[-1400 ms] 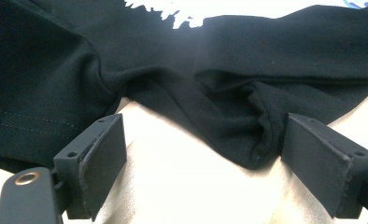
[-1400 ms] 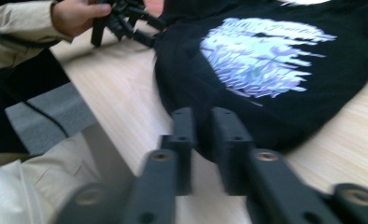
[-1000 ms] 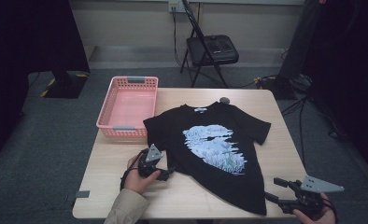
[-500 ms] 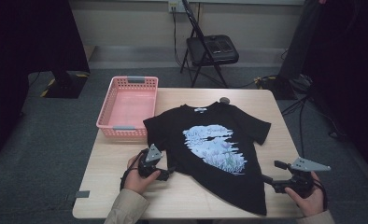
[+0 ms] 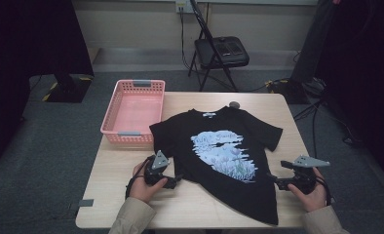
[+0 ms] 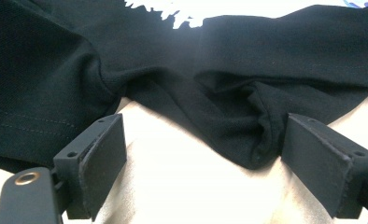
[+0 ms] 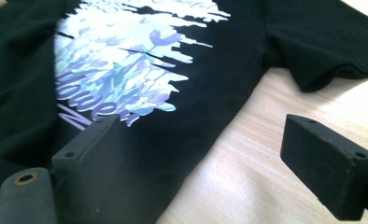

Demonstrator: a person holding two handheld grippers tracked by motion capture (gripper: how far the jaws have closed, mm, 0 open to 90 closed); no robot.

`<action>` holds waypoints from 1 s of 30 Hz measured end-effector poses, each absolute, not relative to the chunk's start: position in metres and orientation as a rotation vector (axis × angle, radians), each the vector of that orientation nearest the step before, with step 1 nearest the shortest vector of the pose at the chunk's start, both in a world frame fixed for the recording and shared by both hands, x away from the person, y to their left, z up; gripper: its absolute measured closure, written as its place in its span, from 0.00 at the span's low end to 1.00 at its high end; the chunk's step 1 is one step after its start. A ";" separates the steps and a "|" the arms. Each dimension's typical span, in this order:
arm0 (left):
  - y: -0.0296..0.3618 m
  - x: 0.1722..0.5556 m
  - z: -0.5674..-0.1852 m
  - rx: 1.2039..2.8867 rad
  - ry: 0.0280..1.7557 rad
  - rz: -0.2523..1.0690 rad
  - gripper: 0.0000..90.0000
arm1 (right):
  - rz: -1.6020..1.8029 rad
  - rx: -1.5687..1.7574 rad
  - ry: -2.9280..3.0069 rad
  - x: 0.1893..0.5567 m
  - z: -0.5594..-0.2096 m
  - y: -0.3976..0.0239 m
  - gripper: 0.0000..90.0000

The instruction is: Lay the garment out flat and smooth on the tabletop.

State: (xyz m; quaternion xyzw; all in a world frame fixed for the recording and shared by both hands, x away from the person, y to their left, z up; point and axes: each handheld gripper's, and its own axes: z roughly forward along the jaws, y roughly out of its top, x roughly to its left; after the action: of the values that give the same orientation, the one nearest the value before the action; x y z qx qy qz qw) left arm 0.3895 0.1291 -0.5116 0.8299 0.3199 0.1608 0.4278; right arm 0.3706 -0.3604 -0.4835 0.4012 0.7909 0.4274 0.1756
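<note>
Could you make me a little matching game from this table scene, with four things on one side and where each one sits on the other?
Things:
1. pink basket
2. black T-shirt
3. left gripper
4. right gripper

Places:
A. spread flat across the middle of the table
B. at the shirt's right side edge, open
C. at the table's far left corner
D. at the shirt's left edge, open around a fold

Pairs: 1-C, 2-A, 3-D, 4-B
</note>
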 end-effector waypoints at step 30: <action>0.124 0.418 -0.512 2.078 0.871 0.436 0.03 | 1.011 1.147 2.331 0.409 -0.499 -0.344 0.11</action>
State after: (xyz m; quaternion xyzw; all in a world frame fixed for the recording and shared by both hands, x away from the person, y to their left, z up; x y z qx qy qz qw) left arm 0.4181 0.1237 -0.5121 0.8255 0.3459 0.1731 0.4109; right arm 0.4092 -0.3436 -0.4988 0.4048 0.8232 0.3570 0.1759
